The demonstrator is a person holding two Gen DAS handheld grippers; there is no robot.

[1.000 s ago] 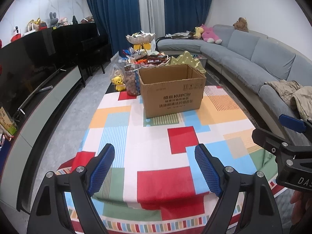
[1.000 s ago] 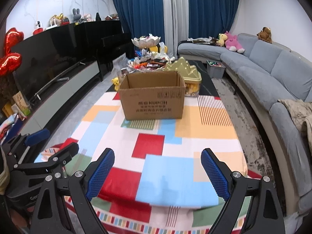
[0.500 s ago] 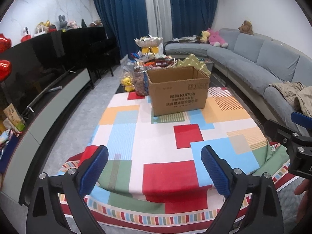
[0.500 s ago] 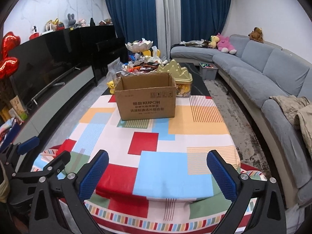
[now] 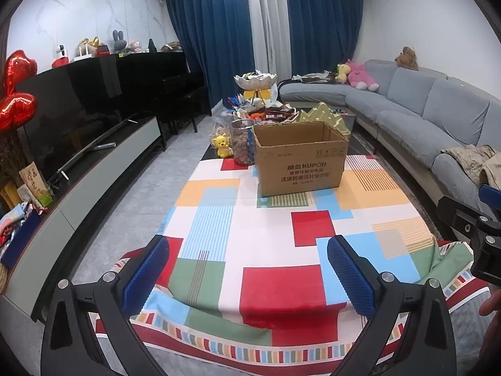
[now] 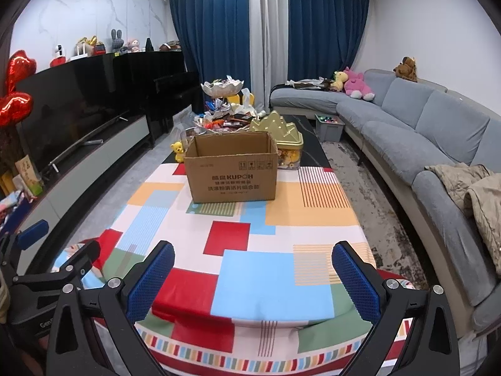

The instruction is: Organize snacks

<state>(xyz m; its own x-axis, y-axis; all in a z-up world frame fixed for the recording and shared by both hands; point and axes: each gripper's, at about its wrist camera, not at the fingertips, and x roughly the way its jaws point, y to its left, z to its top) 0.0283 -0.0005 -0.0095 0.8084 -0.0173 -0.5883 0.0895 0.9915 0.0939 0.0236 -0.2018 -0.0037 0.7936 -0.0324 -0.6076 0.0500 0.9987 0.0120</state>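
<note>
Brown corrugated cardboard box (image 5: pixel 300 159), open-topped, is located well ahead of both claws. The left claw (image 5: pixel 249 272) and right claw (image 6: pixel 253 277) are held spread wide, nothing gripped.

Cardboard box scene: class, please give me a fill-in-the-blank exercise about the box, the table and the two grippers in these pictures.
1. The cardboard box on the patterned tablecloth has its top flaps ____.
2. The gold-lidded container stands ____ the box, on its right.
3. Both the left gripper and the right gripper have their jaws ____.
4. The small yellow bear sits to the ____ of the box.

Missing words: open; behind; open; left
</note>
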